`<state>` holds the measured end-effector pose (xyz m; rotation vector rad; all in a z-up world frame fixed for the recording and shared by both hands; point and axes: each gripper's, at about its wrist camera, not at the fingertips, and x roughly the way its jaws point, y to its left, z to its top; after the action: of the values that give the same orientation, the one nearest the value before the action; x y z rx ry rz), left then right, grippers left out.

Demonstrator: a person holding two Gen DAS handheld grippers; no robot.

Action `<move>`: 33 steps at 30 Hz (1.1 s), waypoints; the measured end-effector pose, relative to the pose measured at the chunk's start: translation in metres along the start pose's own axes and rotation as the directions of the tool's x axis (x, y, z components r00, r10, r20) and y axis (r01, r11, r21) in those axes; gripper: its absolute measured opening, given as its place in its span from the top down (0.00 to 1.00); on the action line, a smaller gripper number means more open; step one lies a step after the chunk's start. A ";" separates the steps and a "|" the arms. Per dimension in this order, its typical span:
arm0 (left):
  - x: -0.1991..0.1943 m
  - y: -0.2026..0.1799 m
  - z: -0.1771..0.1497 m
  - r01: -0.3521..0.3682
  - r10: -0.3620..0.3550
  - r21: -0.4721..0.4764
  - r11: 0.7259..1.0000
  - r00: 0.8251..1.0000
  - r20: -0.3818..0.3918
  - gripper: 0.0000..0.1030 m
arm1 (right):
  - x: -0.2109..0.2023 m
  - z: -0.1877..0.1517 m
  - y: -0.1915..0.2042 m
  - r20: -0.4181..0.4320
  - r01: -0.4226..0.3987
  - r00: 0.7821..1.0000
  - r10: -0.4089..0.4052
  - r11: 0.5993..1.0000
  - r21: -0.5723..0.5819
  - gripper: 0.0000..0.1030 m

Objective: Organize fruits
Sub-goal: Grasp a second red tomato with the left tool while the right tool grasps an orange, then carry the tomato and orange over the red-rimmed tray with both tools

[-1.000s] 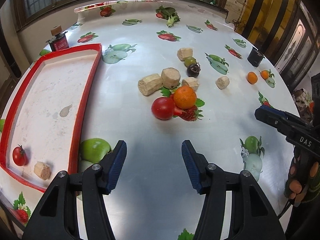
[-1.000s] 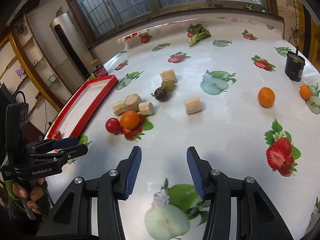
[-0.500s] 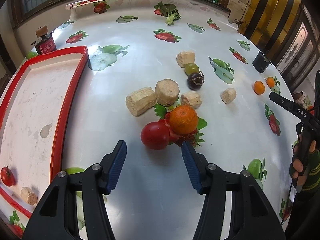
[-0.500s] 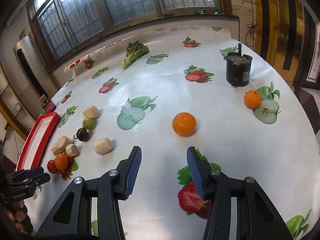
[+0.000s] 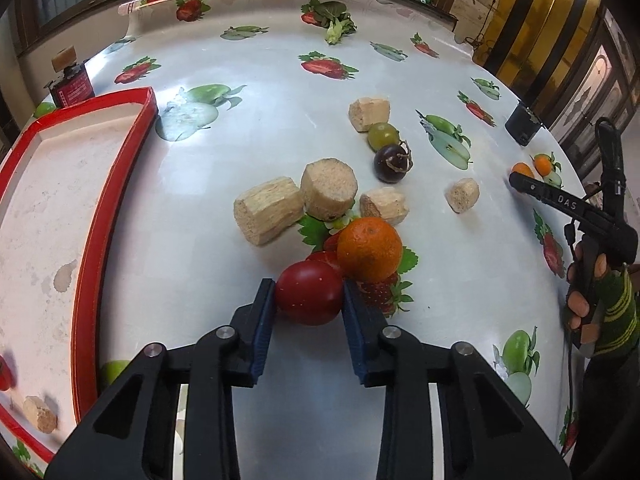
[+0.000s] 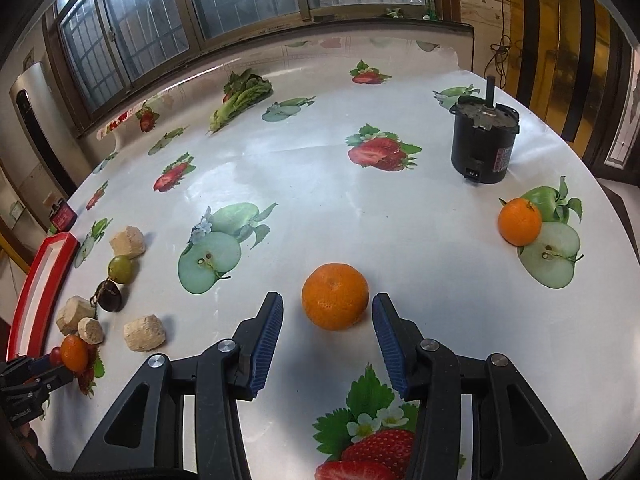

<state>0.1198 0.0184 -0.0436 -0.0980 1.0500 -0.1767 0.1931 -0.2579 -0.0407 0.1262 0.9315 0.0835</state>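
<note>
My left gripper [image 5: 308,298] is shut on a red tomato [image 5: 310,297] that rests on the table, touching an orange [image 5: 369,249]. A dark plum [image 5: 391,163] and a green fruit [image 5: 383,135] lie farther back. The red tray [image 5: 92,216] at the left holds a small tomato and a cork piece. My right gripper [image 6: 327,316] is open with its fingers on either side of an orange [image 6: 335,301], not touching it. Another orange [image 6: 519,221] sits at the far right.
Several cork-like blocks [image 5: 268,209] lie around the fruit pile. A black motor canister [image 6: 483,142] stands at the back right. A lettuce [image 6: 240,98] lies near the window. A small red tin [image 5: 71,86] stands behind the tray.
My left gripper moved forward and closed on the red tomato. My right gripper moved forward so the orange now sits between its open fingers.
</note>
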 end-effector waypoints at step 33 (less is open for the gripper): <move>-0.087 0.063 -0.040 -0.073 0.085 -0.096 0.993 0.988 0.130 0.71 | -0.094 -0.069 0.178 -0.012 -0.322 0.944 0.330 0.912 -0.256 0.68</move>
<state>0.0495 0.0968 0.0005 -0.1486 0.9261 -0.0494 0.0790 -0.0889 0.0192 0.0435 0.8530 0.5095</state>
